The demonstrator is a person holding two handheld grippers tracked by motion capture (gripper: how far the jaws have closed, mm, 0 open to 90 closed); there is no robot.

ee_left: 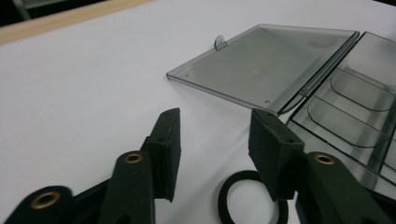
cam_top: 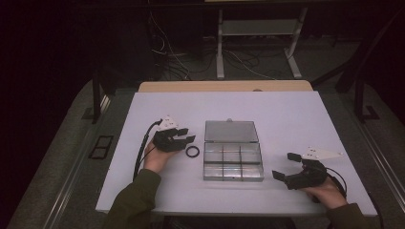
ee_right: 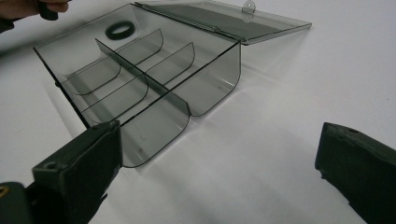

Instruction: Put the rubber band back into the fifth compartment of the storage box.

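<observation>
Ring [cam_top: 192, 151] lies ungrasped beside the open, empty compartment box [cam_top: 233, 162]; left gripper [cam_top: 184, 136] half-open above it, right gripper [cam_top: 286, 166] wide.

In the left gripper view, the near jaw is covering part of the black ring [ee_left: 238, 196], and the picture's bottom edge is cutting off the ring's lower arc. The right edge is cropping the clear compartment box [ee_left: 355, 107], so its far compartments are running out of sight; whether anything is lying in them is not showing there. In the right gripper view, the ring [ee_right: 120, 30] is showing dimly through the box's tinted wall [ee_right: 219, 79], blurring its outline. A hand [ee_right: 28, 7] is being cut off at the top left corner. In the high view, the box's dividers [cam_top: 233, 162] are too small to count surely.
</observation>
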